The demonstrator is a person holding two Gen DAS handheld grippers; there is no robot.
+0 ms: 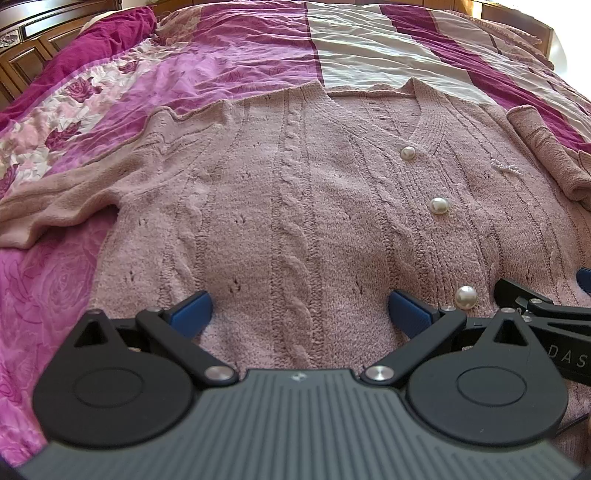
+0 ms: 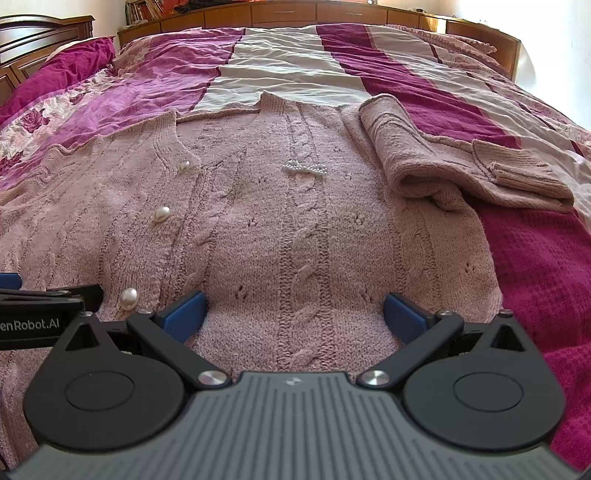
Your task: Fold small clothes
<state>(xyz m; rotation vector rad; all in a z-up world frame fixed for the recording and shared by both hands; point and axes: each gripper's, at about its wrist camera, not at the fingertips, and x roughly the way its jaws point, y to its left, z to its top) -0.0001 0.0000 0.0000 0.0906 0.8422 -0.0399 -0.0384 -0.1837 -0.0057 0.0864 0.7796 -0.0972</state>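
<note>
A pale pink cable-knit cardigan (image 1: 295, 192) with pearl buttons (image 1: 439, 205) lies flat, front up, on the bed; it also shows in the right wrist view (image 2: 280, 221). Its left sleeve (image 1: 62, 199) spreads out to the left. Its right sleeve (image 2: 436, 162) is folded in over the shoulder. My left gripper (image 1: 300, 314) is open and empty over the lower left body. My right gripper (image 2: 294, 314) is open and empty over the lower right body, close beside the left one. Its arm shows at the right edge of the left wrist view (image 1: 535, 306).
A bedspread with magenta, floral and cream stripes (image 2: 295, 62) covers the bed. A magenta pillow (image 2: 59, 70) lies at the far left. A wooden headboard (image 2: 22, 33) and wooden cabinets (image 2: 332, 14) stand behind. A dark magenta blanket (image 2: 546, 280) lies right of the cardigan.
</note>
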